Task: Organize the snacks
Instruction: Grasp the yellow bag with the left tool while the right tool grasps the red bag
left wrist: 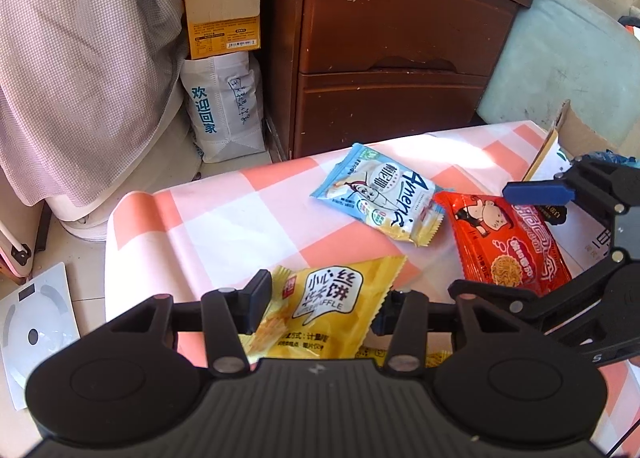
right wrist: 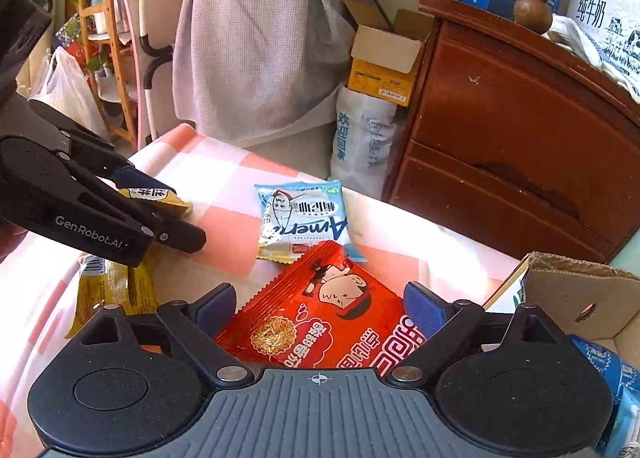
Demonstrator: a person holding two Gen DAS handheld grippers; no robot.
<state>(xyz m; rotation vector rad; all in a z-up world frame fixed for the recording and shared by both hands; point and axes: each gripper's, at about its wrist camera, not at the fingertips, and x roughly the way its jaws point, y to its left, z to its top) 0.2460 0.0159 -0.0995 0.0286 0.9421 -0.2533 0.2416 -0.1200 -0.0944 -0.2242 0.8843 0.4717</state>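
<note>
A yellow waffle snack packet lies on the pink-and-white checked table, between the open fingers of my left gripper. In the right wrist view the left gripper straddles that packet. A red noodle snack packet lies to the right; in the right wrist view it sits between the open fingers of my right gripper. A light blue packet lies beyond both, and also shows in the right wrist view. The right gripper appears at the right edge.
An open cardboard box stands at the table's right end with blue packets in it. A dark wooden cabinet stands behind the table. A white bag and a small carton sit left of it. Another yellow packet lies under the left gripper.
</note>
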